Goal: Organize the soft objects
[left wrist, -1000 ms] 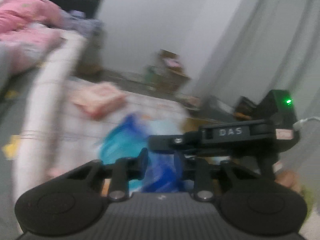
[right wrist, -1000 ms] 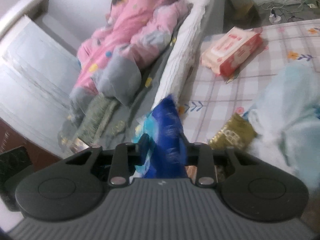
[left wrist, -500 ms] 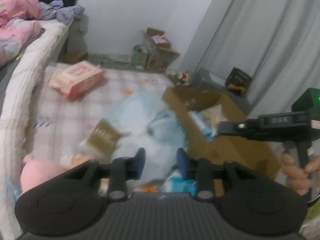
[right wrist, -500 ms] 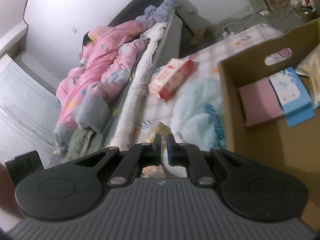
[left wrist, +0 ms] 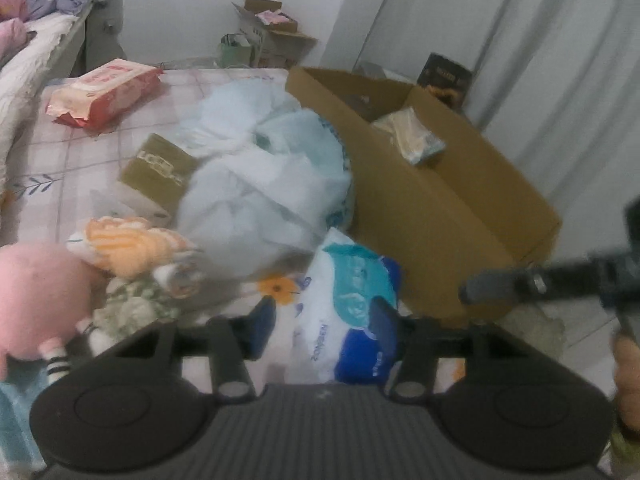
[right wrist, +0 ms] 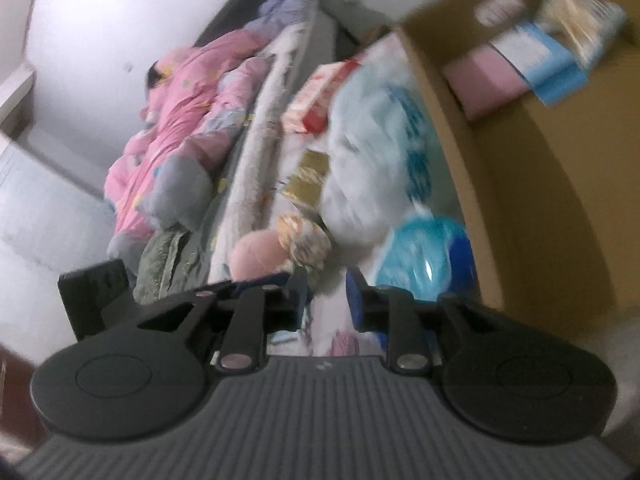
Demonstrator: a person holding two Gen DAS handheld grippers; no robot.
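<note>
A pink plush toy [left wrist: 38, 300] is seen at the bed's left edge. The left tool [left wrist: 322, 320] is held spread above a blue-and-white tissue pack [left wrist: 352, 312] lying beside the cardboard box [left wrist: 440, 208]. The right tool [right wrist: 328, 296] is likewise spread, gripping nothing.

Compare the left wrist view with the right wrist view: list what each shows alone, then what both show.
Left only: grey curtain, floor boxes by the wall, right gripper seen from the side.

Right only: pink quilt, and inside the carton a pink pack and blue pack.

Both: cardboard box, blue-and-white tissue pack, pale blue bag, red pack, pink plush.
</note>
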